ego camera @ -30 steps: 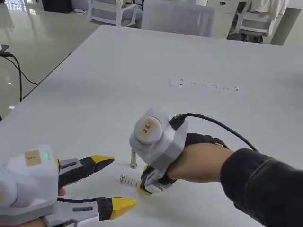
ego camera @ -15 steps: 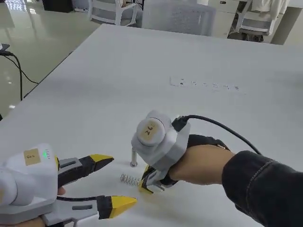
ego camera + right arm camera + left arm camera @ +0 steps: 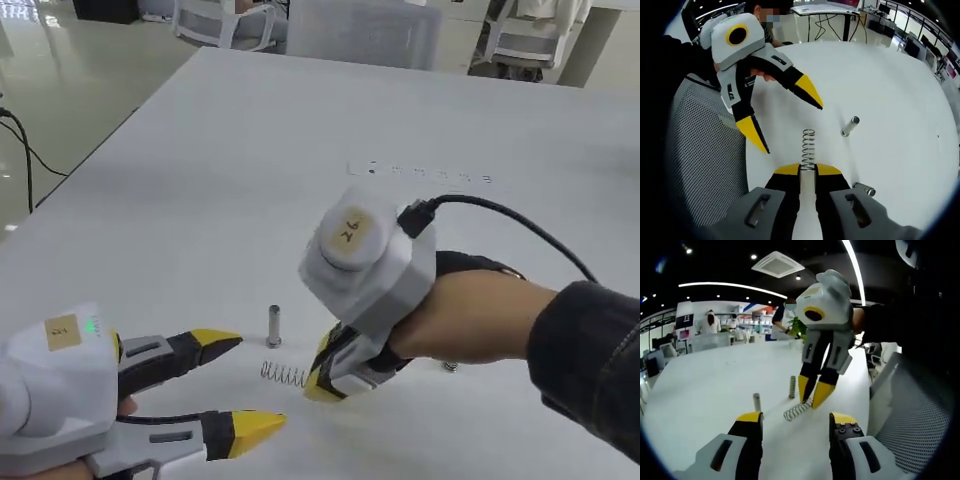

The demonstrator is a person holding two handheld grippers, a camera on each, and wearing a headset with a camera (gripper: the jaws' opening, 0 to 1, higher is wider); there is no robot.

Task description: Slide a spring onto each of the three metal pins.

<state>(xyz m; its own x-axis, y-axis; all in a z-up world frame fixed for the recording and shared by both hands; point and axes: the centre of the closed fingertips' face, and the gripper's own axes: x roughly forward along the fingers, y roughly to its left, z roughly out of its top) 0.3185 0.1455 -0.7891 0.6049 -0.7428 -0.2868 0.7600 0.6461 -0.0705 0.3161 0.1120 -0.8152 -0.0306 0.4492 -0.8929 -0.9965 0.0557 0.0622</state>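
- The right gripper (image 3: pixel 808 169) is clenched on one end of a spring (image 3: pixel 808 147). The rest of the spring reaches out to the left, lying low along the desk (image 3: pixel 300 140). I cannot tell whether it rests on the surface or hangs just above it.
- A bare pin (image 3: pixel 274 327) stands upright just beyond the spring on the far side. It is near the spring's free end but apart from it, and nothing is threaded on it.
- A second pin (image 3: pixel 792 387) stands just on the far side of the right gripper's tips. In the left gripper view it looks ribbed, so it may already carry a spring, but it is too small to be sure.
- A small metal piece (image 3: pixel 450 367) peeps out on the desk beside the person's right hand. It may be the third pin, though most of it is hidden.
- The left gripper (image 3: pixel 240 385) sits at the near left with its jaws wide apart and grasping nothing. It points toward the spring and is well clear of it.
- My judgement is that the task is in its early part. At most one pin has its spring, and the bare pin certainly has none.
- The spring now gripped lies sideways. It would have to be turned upright and lowered over the bare pin, and the other pins come after that.
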